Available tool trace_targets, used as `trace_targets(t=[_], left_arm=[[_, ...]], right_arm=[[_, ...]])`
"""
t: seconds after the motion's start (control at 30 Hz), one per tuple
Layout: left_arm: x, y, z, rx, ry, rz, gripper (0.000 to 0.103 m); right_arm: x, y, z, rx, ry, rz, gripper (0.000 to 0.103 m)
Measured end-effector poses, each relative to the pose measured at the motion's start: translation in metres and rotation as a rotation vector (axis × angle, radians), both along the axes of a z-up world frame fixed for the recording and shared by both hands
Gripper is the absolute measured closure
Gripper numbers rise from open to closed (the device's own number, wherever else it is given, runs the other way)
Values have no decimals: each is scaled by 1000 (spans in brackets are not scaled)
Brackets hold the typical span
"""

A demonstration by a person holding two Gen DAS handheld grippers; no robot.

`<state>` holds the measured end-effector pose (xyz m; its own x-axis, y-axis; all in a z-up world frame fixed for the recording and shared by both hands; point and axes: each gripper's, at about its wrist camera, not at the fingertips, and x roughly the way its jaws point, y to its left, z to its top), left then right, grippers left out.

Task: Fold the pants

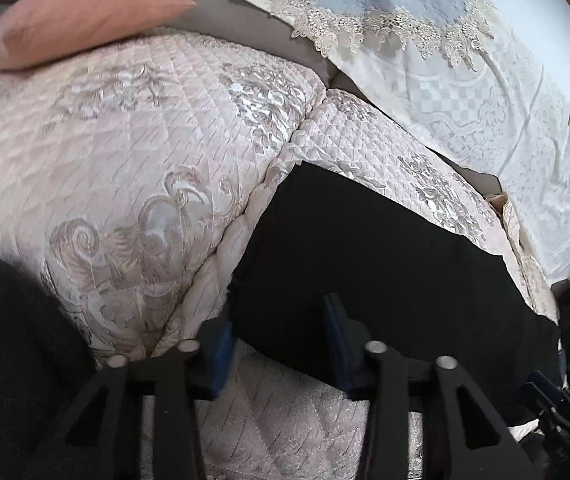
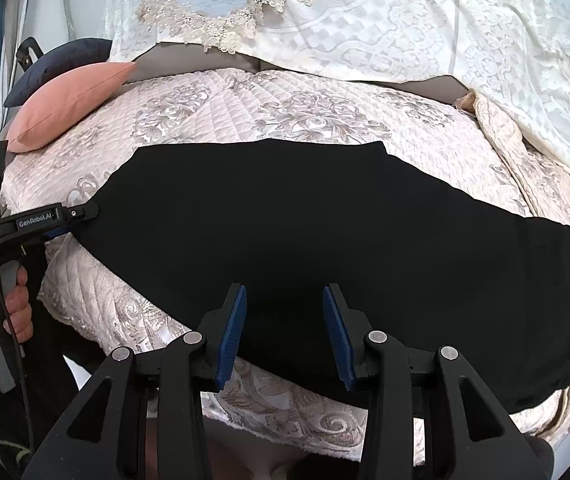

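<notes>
The black pants are laid flat on a sofa seat covered by a pink quilted cover with a floral pattern. No box, basket or other container is seen in either view. In the right wrist view the long axis of the pants runs from left to right across the seat, tilted so that the left end lies farther away and the right end nearer. The right end is the broader one and reaches the near edge of the seat. Which end is the waist cannot be told, since the cloth is uniformly dark.

The left tool is seen at the left end of the pants, its tip touching the cloth edge; a hand is wrapped around its handle. In its own view the left tool is partly opened, with the near corner of the pants between the blue pads, and no pressing on the cloth is seen. The right tool is held half open over the near edge of the pants, gripping nothing.

A pink pillow is placed at the far left of the seat. A white lace cover is draped over the sofa back.
</notes>
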<state>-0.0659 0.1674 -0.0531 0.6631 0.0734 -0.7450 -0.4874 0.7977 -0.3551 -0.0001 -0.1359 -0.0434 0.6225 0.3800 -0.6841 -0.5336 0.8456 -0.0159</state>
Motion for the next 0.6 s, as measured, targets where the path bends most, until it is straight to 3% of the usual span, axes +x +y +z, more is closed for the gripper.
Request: trace_targets(t=[0.13,0.27,0.6], left_arm=[[2,0,8,40,-3,-29,95],[4,2,16,22,-23,-61,96],[19,-9,67,-110,-194,-195,97]], right_arm=[[3,-3,-1,5,3,-7,62],[7,-7,-4,13,15,-21,62],[17,-24,-6,56,33,-59,62]])
